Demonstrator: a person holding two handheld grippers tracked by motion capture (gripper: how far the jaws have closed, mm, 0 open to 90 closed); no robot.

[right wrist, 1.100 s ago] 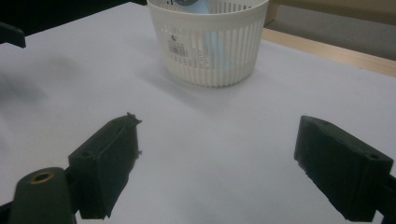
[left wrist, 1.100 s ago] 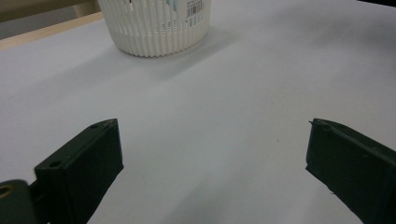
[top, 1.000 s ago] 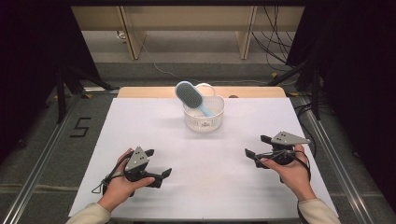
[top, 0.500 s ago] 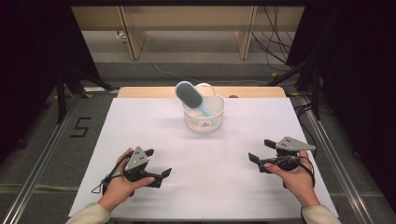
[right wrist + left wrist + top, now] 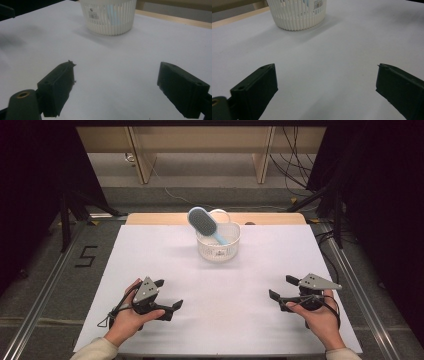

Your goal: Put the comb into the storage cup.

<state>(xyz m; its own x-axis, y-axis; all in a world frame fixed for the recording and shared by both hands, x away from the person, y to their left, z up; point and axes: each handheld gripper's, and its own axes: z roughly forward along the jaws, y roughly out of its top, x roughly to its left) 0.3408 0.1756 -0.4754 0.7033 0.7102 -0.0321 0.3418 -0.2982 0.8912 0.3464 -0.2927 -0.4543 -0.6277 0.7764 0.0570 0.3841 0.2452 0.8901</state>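
Observation:
A white slatted basket (image 5: 217, 251) stands at the far middle of the white table cover, and a light-blue hairbrush (image 5: 202, 222) leans out of it with its head up to the left. The basket's ribbed wall (image 5: 297, 17) shows at the top of the left gripper view, and the basket (image 5: 110, 17) stands ahead in the right gripper view. My left gripper (image 5: 168, 295) rests low at the near left, open, with nothing between its jaws. At the near right my right gripper (image 5: 281, 287) is open and empty too. Both point toward the basket.
The white cover (image 5: 250, 285) spans the table between the grippers and the basket. A wooden table edge (image 5: 270, 218) runs behind the basket. Metal rails (image 5: 45, 285) flank the table, and cables (image 5: 295, 160) lie on the floor beyond.
My right gripper has moved toward the near edge and slightly lower. The left gripper, basket and brush have stayed put.

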